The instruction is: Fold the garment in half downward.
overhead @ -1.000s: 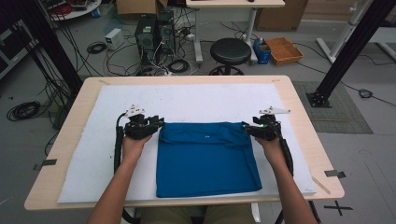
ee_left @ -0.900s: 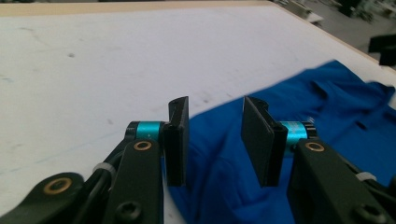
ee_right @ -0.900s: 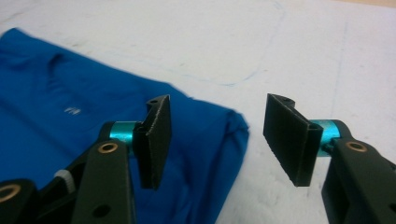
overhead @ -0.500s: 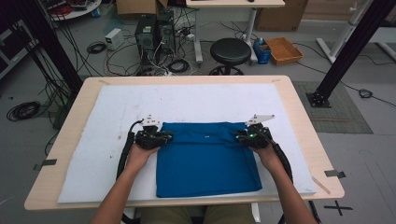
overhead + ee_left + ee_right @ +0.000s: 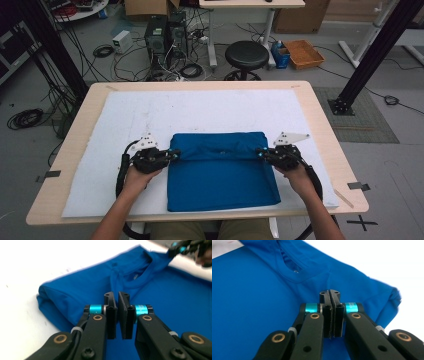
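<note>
— Left gripper (image 5: 172,152) first: pinched on the left edge of the blue shirt (image 5: 222,170), jaws nearly together with a thin gap in the left gripper view (image 5: 117,315), cloth bunched just beyond them.

— Right gripper (image 5: 260,153)?

— Clamped on the shirt's right edge, jaws pressed flat together in the right gripper view (image 5: 331,315), fabric gathered around them.

— And the shirt itself?

— Folded into a rough rectangle, lying flat, top band doubled over toward the near side. Collar opening (image 5: 140,275) showing on that folded band, roughly midway between the two grippers. Left hand (image 5: 137,177) just left of the shirt, right hand (image 5: 300,180) just right of it, both forearms coming up alongside its near corners.

— Underneath?

— White mat (image 5: 200,110) beneath the shirt, reaching well past it on every side. Wooden table (image 5: 320,115) rimming the mat. Beyond the shirt's far side, past the table: black stool (image 5: 246,54), computer towers (image 5: 165,35) among cables, brown tray (image 5: 304,53) on the floor.
</note>
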Demonstrator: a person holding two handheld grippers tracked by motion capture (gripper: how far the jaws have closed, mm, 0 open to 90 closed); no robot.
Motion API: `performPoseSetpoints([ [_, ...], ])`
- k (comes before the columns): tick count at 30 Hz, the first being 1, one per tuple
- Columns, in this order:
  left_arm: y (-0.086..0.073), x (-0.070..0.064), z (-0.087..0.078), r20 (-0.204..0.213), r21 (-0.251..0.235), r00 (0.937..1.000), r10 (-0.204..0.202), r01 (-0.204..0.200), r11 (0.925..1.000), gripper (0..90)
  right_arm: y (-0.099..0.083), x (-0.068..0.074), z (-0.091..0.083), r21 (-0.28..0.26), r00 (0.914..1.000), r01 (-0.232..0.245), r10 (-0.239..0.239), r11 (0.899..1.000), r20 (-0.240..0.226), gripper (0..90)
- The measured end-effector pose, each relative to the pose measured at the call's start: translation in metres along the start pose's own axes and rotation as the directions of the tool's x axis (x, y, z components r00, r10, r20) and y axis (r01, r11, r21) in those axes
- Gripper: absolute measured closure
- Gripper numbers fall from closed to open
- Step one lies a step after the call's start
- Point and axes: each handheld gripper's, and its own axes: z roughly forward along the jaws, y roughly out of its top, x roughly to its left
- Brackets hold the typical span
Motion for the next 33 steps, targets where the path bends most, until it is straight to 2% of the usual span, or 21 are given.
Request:
performPoseSetpoints([
  [4, -0.012, -0.01, -0.01, 0.02, 0.075, 0.9987, 0.046, -0.047, 0.996, 84.9, -0.015, 0.007, -0.013, 0.016, 0.9974, 0.053, -0.052, 0.998, -0.05, 89.6],
  [5, -0.015, -0.012, -0.012, 0.04, 0.089, 0.9981, 0.046, -0.05, 0.9948, 84.7, -0.019, 0.008, -0.016, 0.025, 0.9961, 0.054, -0.053, 0.998, -0.07, 89.2],
  [7, -0.017, -0.018, -0.017, 0.054, 0.085, 0.9971, 0.054, -0.058, 0.9947, 80.2, -0.026, 0.01, -0.023, 0.031, 0.9898, 0.037, -0.032, 0.999, -0.139, 83.3],
  [8, -0.015, -0.02, -0.019, 0.043, 0.066, 0.9979, 0.047, -0.05, 0.9966, 72.6, -0.027, 0.011, -0.026, 0.026, 0.9869, 0.028, -0.023, 0.999, -0.16, 80.4],
  [9, -0.011, -0.02, -0.02, 0.032, 0.041, 0.9994, 0.015, -0.017, 0.999, 64.4, -0.028, 0.01, -0.029, 0.005, 0.9881, 0.015, -0.014, 1.0, -0.153, 76.3],
  [10, -0.006, -0.019, -0.02, 0.03, 0.016, 0.9994, -0.015, 0.015, 0.9998, 60.9, -0.026, 0.009, -0.031, -0.012, 0.9907, -0.021, 0.019, 1.0, -0.135, 72.7],
  [12, 0.006, -0.02, -0.014, -0.003, -0.014, 0.9994, -0.033, 0.033, 0.9994, 58.4, -0.019, 0.005, -0.03, -0.042, 0.9937, -0.086, 0.083, 0.995, -0.075, 71.1],
  [14, 0.015, -0.02, -0.001, -0.061, 0.016, 0.9969, -0.05, 0.051, 0.9985, 58.6, -0.008, 0.006, -0.022, -0.044, 0.9927, -0.12, 0.12, 0.992, 0.002, 74.8],
  [16, 0.019, -0.018, 0.015, -0.117, 0.062, 0.9914, -0.059, 0.066, 0.9959, 60.3, 0.001, 0.009, -0.011, -0.013, 0.9933, -0.1, 0.101, 0.995, 0.058, 77.7],
  [17, 0.02, -0.017, 0.023, -0.135, 0.08, 0.9887, -0.065, 0.076, 0.9939, 60.9, 0.004, 0.012, -0.002, 0.019, 0.9937, -0.077, 0.075, 0.997, 0.083, 79.7],
  [18, 0.02, -0.016, 0.029, -0.139, 0.096, 0.9883, -0.064, 0.077, 0.9924, 61.2, 0.007, 0.013, 0.006, 0.048, 0.9946, -0.059, 0.055, 0.997, 0.088, 80.3],
  [20, 0.019, -0.017, 0.037, -0.12, 0.12, 0.9905, -0.067, 0.081, 0.9894, 64.4, 0.01, 0.013, 0.022, 0.105, 0.9962, -0.071, 0.066, 0.992, 0.057, 81.1],
  [22, 0.017, -0.019, 0.042, -0.062, 0.134, 0.995, -0.077, 0.085, 0.9873, 64.4, 0.01, 0.015, 0.031, 0.146, 0.9954, -0.096, 0.095, 0.985, 0.012, 78.8],
  [24, 0.015, -0.02, 0.045, 0.006, 0.136, 0.9955, -0.095, 0.093, 0.9864, 63.2, 0.011, 0.017, 0.034, 0.143, 0.9933, -0.111, 0.114, 0.983, -0.016, 73.2],
  [25, 0.015, -0.021, 0.046, 0.021, 0.128, 0.995, -0.098, 0.095, 0.9872, 60.2, 0.011, 0.017, 0.034, 0.138, 0.9918, -0.121, 0.125, 0.983, -0.025, 69.9],
  [27, 0.015, -0.021, 0.046, 0.037, 0.11, 0.9921, -0.12, 0.115, 0.9872, 56.0, 0.011, 0.016, 0.032, 0.104, 0.9855, -0.159, 0.164, 0.982, -0.044, 62.1],
  [28, 0.015, -0.022, 0.047, 0.031, 0.113, 0.9928, -0.115, 0.111, 0.9873, 54.3, 0.012, 0.016, 0.031, 0.091, 0.9816, -0.178, 0.184, 0.98, -0.053, 60.1],
  [29, 0.015, -0.022, 0.048, 0.028, 0.123, 0.9932, -0.113, 0.109, 0.9864, 53.5, 0.013, 0.017, 0.03, 0.081, 0.9797, -0.181, 0.187, 0.98, -0.072, 59.0],
  [31, 0.013, -0.025, 0.053, 0.035, 0.159, 0.9938, -0.106, 0.099, 0.9823, 51.8, 0.013, 0.02, 0.033, 0.102, 0.9756, -0.178, 0.189, 0.979, -0.112, 55.2],
  [32, 0.013, -0.026, 0.055, 0.03, 0.187, 0.9961, -0.083, 0.076, 0.9795, 51.8, 0.013, 0.024, 0.036, 0.12, 0.9784, -0.159, 0.172, 0.98, -0.114, 55.9],
  [33, 0.012, -0.029, 0.058, 0.024, 0.199, 0.9975, -0.066, 0.06, 0.9782, 52.8, 0.013, 0.027, 0.04, 0.145, 0.9849, -0.132, 0.147, 0.981, -0.092, 58.6],
])
